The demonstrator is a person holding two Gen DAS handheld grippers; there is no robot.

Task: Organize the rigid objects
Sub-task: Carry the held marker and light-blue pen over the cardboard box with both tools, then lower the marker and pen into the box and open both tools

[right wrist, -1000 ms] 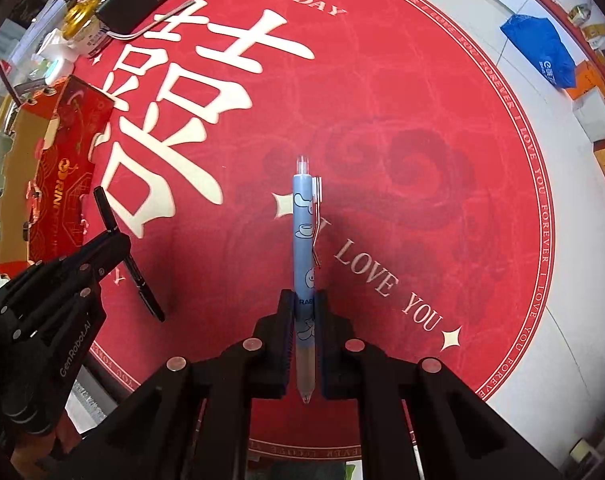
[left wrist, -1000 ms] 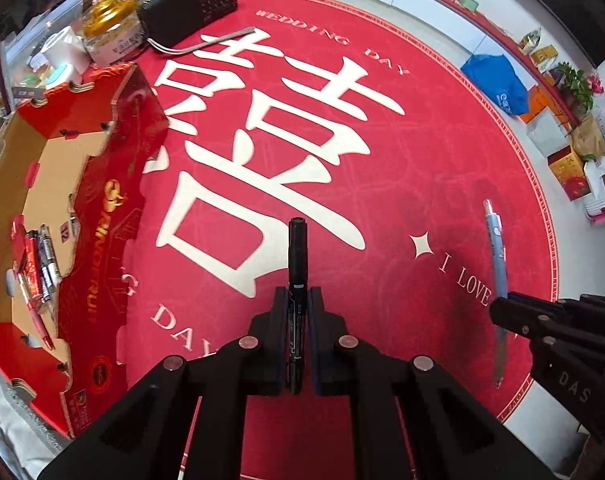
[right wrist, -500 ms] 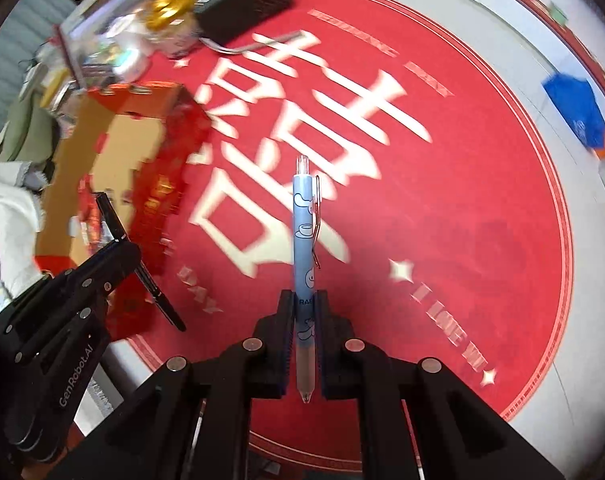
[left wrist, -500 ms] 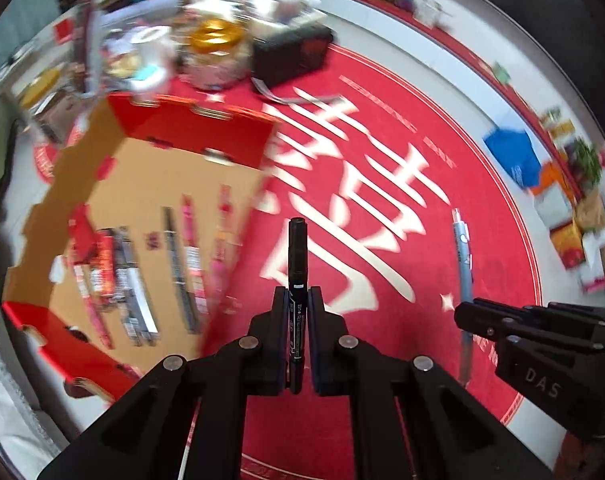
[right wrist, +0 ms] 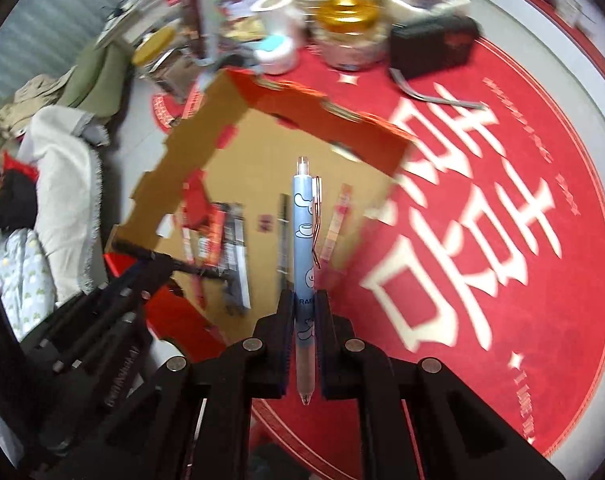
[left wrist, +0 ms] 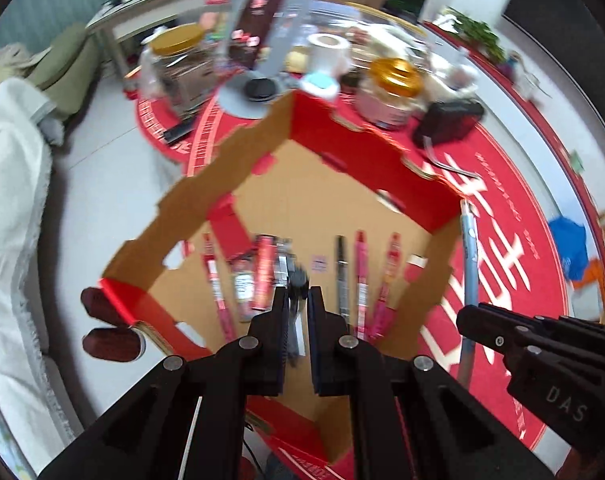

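In the left wrist view my left gripper [left wrist: 295, 298] is shut on a black pen [left wrist: 298, 276], blurred, hanging over the open red and brown cardboard box [left wrist: 366, 148]. Several pens [left wrist: 360, 276] lie side by side on the box floor. At the right, the right gripper [left wrist: 464, 316] holds a light blue pen [left wrist: 468, 256] just outside the box's right wall. In the right wrist view my right gripper [right wrist: 304, 300] is shut on that blue pen [right wrist: 304, 220], over the box [right wrist: 302, 108]. The left gripper [right wrist: 154, 264] with the black pen [right wrist: 198, 270] is at the left.
Behind the box stand two gold-lidded jars [left wrist: 390, 84], a white tape roll [left wrist: 326, 46] and a black radio [left wrist: 448, 120]. The box sits on a round red rug [right wrist: 502, 160]. White bedding [left wrist: 10, 184] and a lying person [right wrist: 2, 200] are at the left.
Both grippers have swung left from above the red rug to above the box, rolling as they went. Each still holds its pen. The pens in the box now lie under the left gripper.
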